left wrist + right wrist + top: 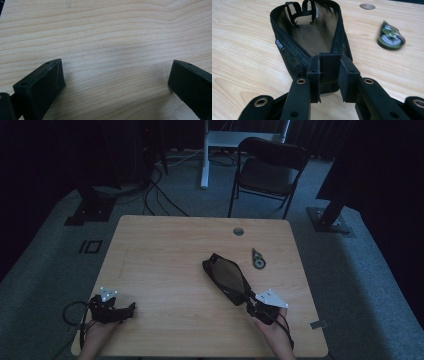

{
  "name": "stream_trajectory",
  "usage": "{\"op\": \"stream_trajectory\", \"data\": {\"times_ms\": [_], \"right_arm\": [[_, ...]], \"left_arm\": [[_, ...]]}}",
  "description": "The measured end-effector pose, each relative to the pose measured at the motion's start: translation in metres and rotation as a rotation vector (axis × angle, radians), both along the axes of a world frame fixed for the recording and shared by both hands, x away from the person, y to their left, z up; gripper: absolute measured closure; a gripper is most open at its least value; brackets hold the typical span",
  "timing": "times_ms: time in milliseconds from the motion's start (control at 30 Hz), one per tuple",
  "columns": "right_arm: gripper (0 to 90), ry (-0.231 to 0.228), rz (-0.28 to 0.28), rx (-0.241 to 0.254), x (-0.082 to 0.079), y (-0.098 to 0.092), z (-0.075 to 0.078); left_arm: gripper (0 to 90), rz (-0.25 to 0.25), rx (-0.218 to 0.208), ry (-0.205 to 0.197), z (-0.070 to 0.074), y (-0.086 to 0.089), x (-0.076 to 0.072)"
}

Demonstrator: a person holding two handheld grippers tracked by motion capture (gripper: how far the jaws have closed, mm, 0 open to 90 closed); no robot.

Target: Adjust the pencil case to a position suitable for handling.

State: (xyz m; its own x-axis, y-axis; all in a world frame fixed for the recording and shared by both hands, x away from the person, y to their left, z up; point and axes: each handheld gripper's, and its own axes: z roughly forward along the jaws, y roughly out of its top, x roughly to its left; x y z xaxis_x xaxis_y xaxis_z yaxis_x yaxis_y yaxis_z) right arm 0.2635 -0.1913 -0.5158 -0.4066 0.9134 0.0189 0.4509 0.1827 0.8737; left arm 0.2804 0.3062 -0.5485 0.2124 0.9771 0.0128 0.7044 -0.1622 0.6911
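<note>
Right gripper (329,77), fingers pinching the near end tab of the black mesh pouch (312,37), mid-tabletop (165,250). Left gripper (111,309) idle, fingers spread. Risk: thin tab slips; dragged pouch could knock the small round tool (390,37) beside it.

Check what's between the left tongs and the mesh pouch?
Bare tabletop in the high view. The left tongs stand open, apart from the mesh pouch.
</note>
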Motion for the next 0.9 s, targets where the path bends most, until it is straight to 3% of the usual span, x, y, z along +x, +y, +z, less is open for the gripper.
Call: {"op": "stream_trajectory", "data": {"times_ms": [300,900], "right_arm": [[73.0,-0.003,-0.039,0.012,-0.025,-0.011,0.001],[72.0,-0.001,-0.051,0.026,-0.065,-0.013,0.001]], "left_arm": [[0.7,0.000,0.000,0.000,0.000,0.000,0.000],[0.7,0.000,0.000,0.000,0.000,0.000,0.000]]}}
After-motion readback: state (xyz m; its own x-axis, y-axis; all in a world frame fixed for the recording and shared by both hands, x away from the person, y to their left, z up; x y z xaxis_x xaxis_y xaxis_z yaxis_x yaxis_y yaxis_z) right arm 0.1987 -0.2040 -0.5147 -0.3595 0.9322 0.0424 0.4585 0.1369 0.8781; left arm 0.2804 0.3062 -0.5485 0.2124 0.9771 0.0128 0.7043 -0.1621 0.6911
